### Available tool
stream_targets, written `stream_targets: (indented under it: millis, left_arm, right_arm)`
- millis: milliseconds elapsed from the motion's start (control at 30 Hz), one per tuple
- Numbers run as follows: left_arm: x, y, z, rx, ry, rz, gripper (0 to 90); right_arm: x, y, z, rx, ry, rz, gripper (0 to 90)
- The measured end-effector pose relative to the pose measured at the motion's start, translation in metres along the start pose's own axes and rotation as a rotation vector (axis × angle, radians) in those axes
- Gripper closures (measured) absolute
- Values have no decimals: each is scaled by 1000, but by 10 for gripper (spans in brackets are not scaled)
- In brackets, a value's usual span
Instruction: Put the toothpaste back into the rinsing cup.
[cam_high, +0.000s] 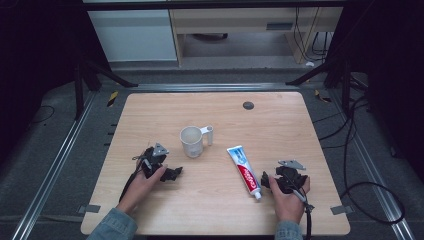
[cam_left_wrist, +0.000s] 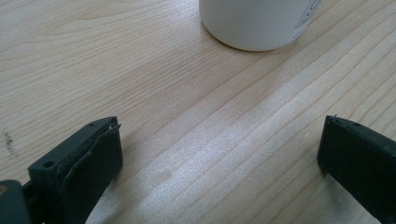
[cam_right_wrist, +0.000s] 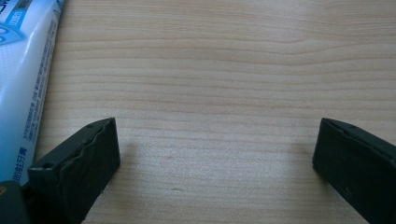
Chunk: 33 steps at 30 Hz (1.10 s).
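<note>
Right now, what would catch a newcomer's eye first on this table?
The white cup with its handle stands near the middle of the wooden table. To its right, a blue, white and red toothpaste tube lies flat. The left gripper and right gripper rest open beside them, holding nothing.

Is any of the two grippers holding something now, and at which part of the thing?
Nothing is held. The left gripper stands open over bare table, short of the white cup. The right gripper is open too, with the toothpaste tube lying beside it, outside its jaws.
</note>
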<state>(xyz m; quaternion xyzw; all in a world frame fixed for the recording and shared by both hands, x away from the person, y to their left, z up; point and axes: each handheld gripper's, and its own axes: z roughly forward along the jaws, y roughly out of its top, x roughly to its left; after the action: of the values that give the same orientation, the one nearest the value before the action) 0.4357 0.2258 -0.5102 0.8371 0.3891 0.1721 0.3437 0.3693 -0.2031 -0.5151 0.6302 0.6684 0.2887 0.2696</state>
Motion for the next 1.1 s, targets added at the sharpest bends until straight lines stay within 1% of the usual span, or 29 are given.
stream_targets:
  millis: [133,233,300,367,400,467,500,533,567,600,633,667,700,733,767,800,833,867,900,1000,1033,1067,1100]
  left_arm:
    - [0,0,0,1,-1,1,0]
    - [1,1,1,2,1,1,0]
    - [1,2,2,2,1,2,0]
    - [2,2,2,1,0,1,0]
    - [2,3,3,1,-1,2,0]
    - [4,4,4,3,-3,5,0]
    - [4,4,4,3,-3,5,0]
    - [5,5,5,1,-5,5,0]
    - [5,5,5,1,-5,5,0]
    - [6,6,6,0,-5,4,0]
    - [6,6,6,0,-5,4,0]
    - [7,6,6,2,-3,4,0]
    - [7,6,6,2,-3,4,0]
    - [7,7,7,0,-4,3,0]
    - [7,7,7,0,-4,3,0]
    - [7,7,7,0,-5,4,0]
    - [7,7,7,0,-6,5,0]
    - [7,7,7,0,-6,5,0]
    - [7,7,7,0,-6,5,0]
    - [7,7,7,0,-6,4,0]
    - [7,7,7,0,-6,4,0]
    - [7,7,7,0,-6,4,0]
    - [7,7,7,1,-6,4,0]
  right_arm:
    - [-1,0,0,1,14,-9,12]
    - [-4,0,-1,-2,36,-26,29]
    - [-6,1,-4,11,44,-33,102]
    - [-6,2,-6,21,48,-38,110]
    - [-4,6,-13,31,58,-54,102]
    - [1,13,-21,39,71,-76,117]
    - [1,13,-21,39,71,-76,117]
    - [7,21,-29,46,71,-116,146]
    - [7,21,-29,46,71,-116,146]
    - [15,30,-35,62,76,-147,158]
    - [15,30,-35,62,76,-147,158]
    - [23,38,-39,83,85,-176,184]
    - [23,38,-39,83,85,-176,184]
    - [30,46,-42,106,101,-202,188]
    - [30,46,-42,106,101,-202,188]
    - [34,50,-42,115,107,-220,189]
    - [41,58,-43,140,121,-244,191]
    - [41,58,-43,140,121,-244,191]
    - [46,64,-44,165,134,-251,193]
    - [54,71,-44,185,138,-288,212]
    - [54,71,-44,185,138,-288,212]
    - [56,73,-44,191,141,-302,218]
    - [61,78,-44,205,149,-319,232]
